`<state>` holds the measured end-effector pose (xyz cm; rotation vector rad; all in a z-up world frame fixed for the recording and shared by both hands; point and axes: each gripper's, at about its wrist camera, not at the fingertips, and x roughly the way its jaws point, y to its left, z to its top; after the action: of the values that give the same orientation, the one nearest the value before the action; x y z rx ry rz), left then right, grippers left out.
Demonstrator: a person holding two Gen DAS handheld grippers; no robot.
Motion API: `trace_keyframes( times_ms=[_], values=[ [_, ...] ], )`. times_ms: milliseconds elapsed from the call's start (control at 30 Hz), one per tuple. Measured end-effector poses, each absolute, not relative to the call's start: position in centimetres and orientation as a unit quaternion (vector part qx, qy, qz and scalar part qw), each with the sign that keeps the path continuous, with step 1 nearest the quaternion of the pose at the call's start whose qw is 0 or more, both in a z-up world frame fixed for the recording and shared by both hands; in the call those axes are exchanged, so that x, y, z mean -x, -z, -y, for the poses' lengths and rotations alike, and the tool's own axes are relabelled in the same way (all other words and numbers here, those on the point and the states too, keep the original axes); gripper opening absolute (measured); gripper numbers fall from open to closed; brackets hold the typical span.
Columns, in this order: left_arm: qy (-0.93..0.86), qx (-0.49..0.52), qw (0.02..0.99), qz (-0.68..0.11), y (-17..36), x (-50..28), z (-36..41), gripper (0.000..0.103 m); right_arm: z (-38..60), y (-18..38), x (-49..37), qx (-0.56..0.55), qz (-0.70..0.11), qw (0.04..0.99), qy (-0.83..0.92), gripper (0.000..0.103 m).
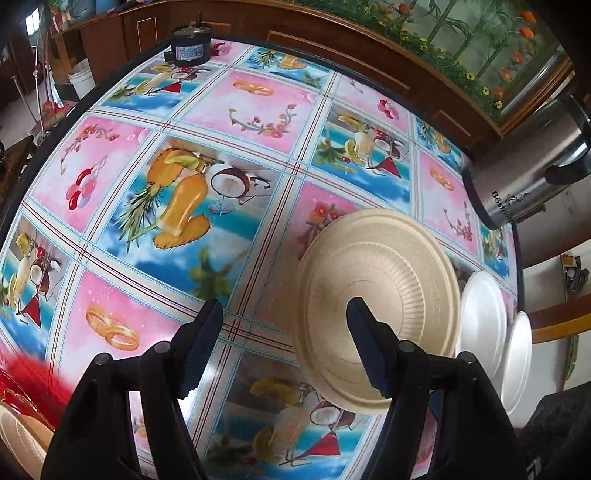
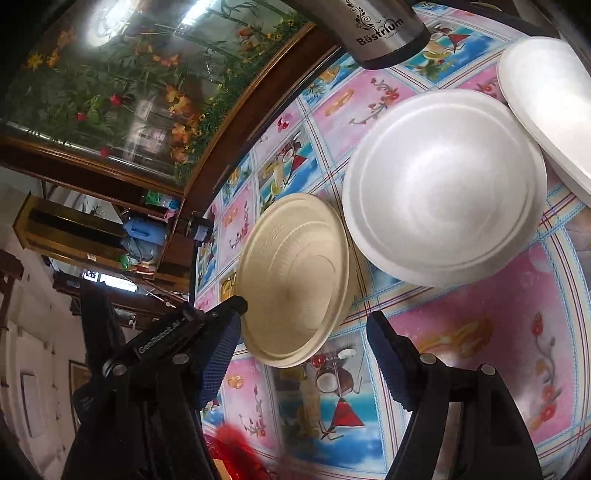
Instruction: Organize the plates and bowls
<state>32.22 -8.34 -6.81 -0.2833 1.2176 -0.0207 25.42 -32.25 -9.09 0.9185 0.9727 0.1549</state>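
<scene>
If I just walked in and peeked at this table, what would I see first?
First you'd see the bright tablecloth, all pink and blue squares with fruit, rings and flowers. In the middle of it sits a tan bowl, with two white bowls beside it near the table's edge. A shiny steel flask stands at the edge behind them.
</scene>
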Motion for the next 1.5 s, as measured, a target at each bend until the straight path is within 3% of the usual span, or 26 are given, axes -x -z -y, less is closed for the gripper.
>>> trace_keyframes(
  times_ms=[267,500,567,633,733,867,1500],
  values=[
    [0.009,0.107,0.818,-0.566,7.2,-32.2,9.2,0.069,32.3,11.2,-26.0,-0.451,-0.457,0.765,-0.057,0.07],
    [-0.001,0.087,0.829,-0.553,7.4,-32.2,9.4,0.067,32.5,12.7,-26.6,-0.476,-0.438,0.76,-0.063,0.058],
    [-0.002,0.081,0.832,-0.55,7.5,-32.1,9.4,0.059,32.4,13.1,-26.8,-0.479,-0.435,0.76,-0.064,0.049],
    [0.0,0.079,0.832,-0.55,7.5,-32.1,9.4,0.053,32.3,13.2,-27.1,-0.467,-0.438,0.766,-0.06,0.031],
    [0.003,0.075,0.832,-0.55,7.7,-32.0,9.4,0.032,32.4,13.2,-27.1,-0.465,-0.435,0.77,-0.054,0.023],
    [0.012,0.069,0.834,-0.548,7.7,-31.8,9.8,0.021,32.5,12.9,-26.9,-0.456,-0.431,0.777,-0.048,0.021],
    [0.027,0.067,0.856,-0.511,4.8,-25.8,8.9,0.02,31.8,11.0,-23.0,-0.433,-0.42,0.795,-0.065,0.013]
  ],
)
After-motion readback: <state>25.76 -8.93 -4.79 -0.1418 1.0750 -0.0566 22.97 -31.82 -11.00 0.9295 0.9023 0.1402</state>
